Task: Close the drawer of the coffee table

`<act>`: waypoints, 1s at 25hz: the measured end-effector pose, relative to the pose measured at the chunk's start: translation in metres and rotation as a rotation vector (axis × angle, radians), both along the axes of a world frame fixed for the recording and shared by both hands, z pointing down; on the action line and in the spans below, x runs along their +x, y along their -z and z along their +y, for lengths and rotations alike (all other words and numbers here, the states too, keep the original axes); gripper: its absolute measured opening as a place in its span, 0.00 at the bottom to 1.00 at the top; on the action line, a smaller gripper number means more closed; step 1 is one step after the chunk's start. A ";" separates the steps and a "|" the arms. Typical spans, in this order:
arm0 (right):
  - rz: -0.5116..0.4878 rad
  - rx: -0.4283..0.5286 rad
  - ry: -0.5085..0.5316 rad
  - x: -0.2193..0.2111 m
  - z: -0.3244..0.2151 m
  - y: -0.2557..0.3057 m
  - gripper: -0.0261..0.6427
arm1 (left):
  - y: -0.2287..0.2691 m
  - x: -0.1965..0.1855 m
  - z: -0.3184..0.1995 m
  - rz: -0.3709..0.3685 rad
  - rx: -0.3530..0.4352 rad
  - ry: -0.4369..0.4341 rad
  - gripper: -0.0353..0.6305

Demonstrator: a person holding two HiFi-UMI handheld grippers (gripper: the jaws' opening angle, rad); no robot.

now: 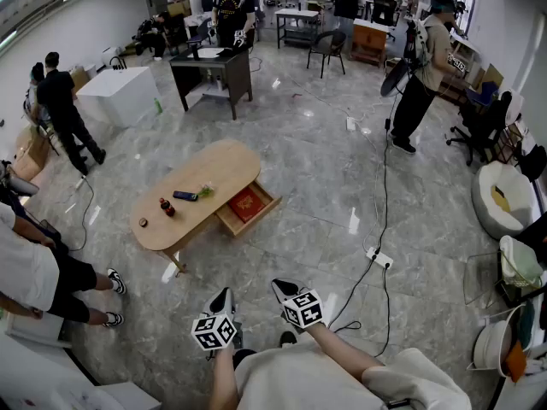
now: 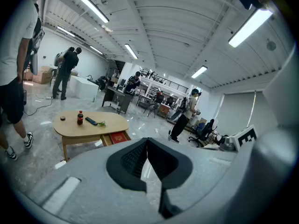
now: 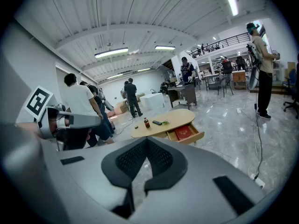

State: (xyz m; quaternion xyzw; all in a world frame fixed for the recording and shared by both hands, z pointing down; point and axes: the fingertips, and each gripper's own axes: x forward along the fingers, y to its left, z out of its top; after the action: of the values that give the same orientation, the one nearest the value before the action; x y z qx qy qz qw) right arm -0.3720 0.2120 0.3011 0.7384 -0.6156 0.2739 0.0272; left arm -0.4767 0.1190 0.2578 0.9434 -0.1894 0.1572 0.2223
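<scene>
Your grey left gripper (image 1: 223,297) and right gripper (image 1: 283,288) are hanging low in front of you, each with its dark pads pressed together on nothing, probably because blunt closed tips are suiting a push better than a pinch. You are standing well apart from the oval light-wood coffee table (image 1: 214,171), which is carrying a small dark bottle with a red label (image 1: 167,207) and a black remote (image 1: 185,196). Its shallow wooden drawer (image 1: 260,218) is sticking out towards you, showing a flat red book (image 1: 248,203) inside, so the closing is not yet begun and an approach is looking necessary.
</scene>
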 end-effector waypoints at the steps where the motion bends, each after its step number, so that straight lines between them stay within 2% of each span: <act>1: -0.002 0.001 -0.002 0.001 -0.001 -0.001 0.06 | 0.000 -0.001 -0.001 0.000 -0.002 0.002 0.07; 11: -0.031 0.003 -0.016 0.013 0.011 -0.009 0.06 | 0.001 -0.004 0.001 0.004 -0.007 0.041 0.07; 17: -0.139 0.133 -0.067 0.028 0.024 0.000 0.06 | -0.007 0.004 0.006 -0.031 -0.010 0.012 0.07; 21: -0.141 0.164 -0.107 0.042 0.044 0.007 0.06 | -0.010 0.028 0.009 -0.035 -0.019 -0.008 0.07; 25: -0.155 0.163 -0.173 0.068 0.067 0.002 0.06 | -0.014 0.074 0.021 -0.034 -0.017 -0.084 0.07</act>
State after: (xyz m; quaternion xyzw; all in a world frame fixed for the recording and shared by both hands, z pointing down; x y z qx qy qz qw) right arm -0.3037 0.2792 0.2988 0.7651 -0.5701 0.2806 -0.1041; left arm -0.4023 0.1395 0.2719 0.9458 -0.1520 0.1840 0.2202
